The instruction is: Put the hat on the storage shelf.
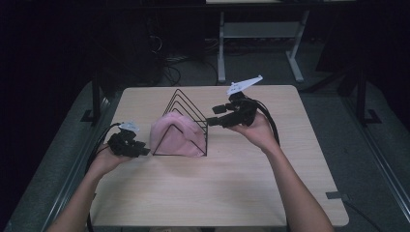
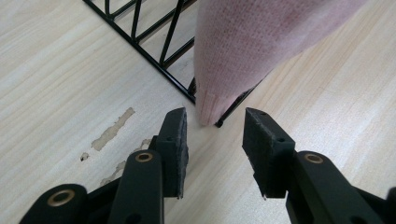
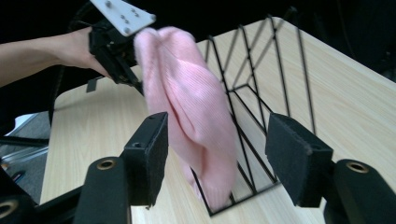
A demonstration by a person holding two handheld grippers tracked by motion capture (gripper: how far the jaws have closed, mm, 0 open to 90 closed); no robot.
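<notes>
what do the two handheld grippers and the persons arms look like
Both grippers, left gripper and right gripper, are black, each with two blocky jaws lined with dark pads and brass-coloured pivot rivets. Each carries a pale three-cornered plate on top and trails black cable. The forearms are bare, no sleeves or gloves.

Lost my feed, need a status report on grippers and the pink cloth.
Left hand-held gripper open, empty, beside rack corner. Right hand-held gripper open, clear of cloth. Pink cloth draped on black wire rack. Nothing in the way.

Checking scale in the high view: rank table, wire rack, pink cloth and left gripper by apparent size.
1. Table
2. Wire rack
3. Pink cloth, close to the rack in spread
4. Left gripper
</notes>
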